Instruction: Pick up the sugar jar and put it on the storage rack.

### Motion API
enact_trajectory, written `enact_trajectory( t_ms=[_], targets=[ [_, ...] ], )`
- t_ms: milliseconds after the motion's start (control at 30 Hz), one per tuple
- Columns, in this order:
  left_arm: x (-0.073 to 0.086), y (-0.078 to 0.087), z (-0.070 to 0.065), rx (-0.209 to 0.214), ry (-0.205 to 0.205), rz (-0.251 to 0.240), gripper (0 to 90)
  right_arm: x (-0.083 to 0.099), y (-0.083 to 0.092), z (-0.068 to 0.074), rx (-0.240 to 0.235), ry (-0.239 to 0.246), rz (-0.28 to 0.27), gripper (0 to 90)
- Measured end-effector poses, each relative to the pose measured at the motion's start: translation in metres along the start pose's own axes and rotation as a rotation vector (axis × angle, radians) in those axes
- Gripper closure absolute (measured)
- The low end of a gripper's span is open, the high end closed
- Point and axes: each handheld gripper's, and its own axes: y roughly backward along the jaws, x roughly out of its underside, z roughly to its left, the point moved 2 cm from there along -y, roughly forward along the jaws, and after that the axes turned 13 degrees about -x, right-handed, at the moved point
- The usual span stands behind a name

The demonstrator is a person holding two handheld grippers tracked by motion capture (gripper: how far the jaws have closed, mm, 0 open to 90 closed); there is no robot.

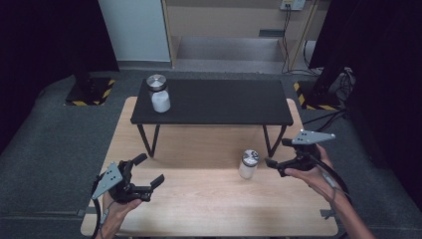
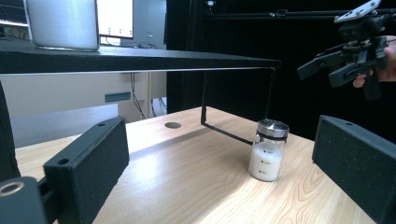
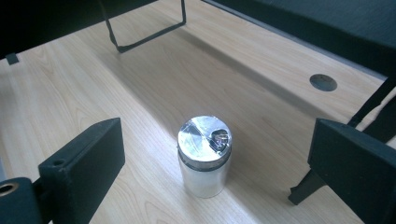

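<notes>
Jar [image 1: 248,165] with silver lid stands upright on the table [image 1: 199,199], just ahead of the right gripper [image 1: 277,158], untouched. Right gripper jaws spread wide; left gripper [image 1: 152,174] likewise, well apart from it.

Dim room w/ black surrounds, overhead light brightens the table [image 1: 199,199], glare on jar lid [image 3: 204,135], near tongs blurred.

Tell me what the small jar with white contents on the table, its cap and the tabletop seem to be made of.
Jar: probably clear glass or plastic; the white fill shows through.
Cap: apparently polished metal, shiny with mirror-like reflections.
Tabletop: light wood or wood-look laminate, matte with visible grain.
</notes>
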Motion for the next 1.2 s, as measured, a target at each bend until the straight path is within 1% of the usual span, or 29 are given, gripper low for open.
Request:
enact_trajectory(
  t_ms=[133,200,500,600,633,900,967,1200],
  targets=[
    [0.000,-0.001,0.000,0.002,-0.002,0.002,2.4,0.004,-0.012,-0.002,0.005,0.001,0.013,4.6],
    [0.000,-0.001,0.000,0.003,-0.003,0.004,2.4,0.007,-0.018,-0.005,-0.001,-0.006,0.017,4.6],
    [0.000,-0.002,-0.001,0.008,-0.009,0.007,2.5,0.011,-0.043,-0.010,-0.012,-0.005,0.056,6.2],
    [-0.001,-0.002,-0.001,0.008,-0.012,0.008,2.5,0.012,-0.047,-0.010,-0.017,-0.006,0.059,6.4],
    [0.000,-0.002,-0.001,0.009,-0.012,0.008,2.5,0.013,-0.052,-0.011,-0.020,-0.010,0.062,6.6],
    [0.000,-0.002,-0.001,0.009,-0.012,0.008,2.5,0.019,-0.071,-0.015,-0.023,-0.022,0.073,8.5],
    [0.000,-0.002,-0.001,0.009,-0.011,0.007,2.5,0.019,-0.076,-0.015,-0.017,-0.015,0.084,9.6],
    [0.000,-0.002,0.000,0.010,-0.012,0.010,2.5,0.023,-0.089,-0.021,-0.025,-0.033,0.086,11.2]
  ],
)
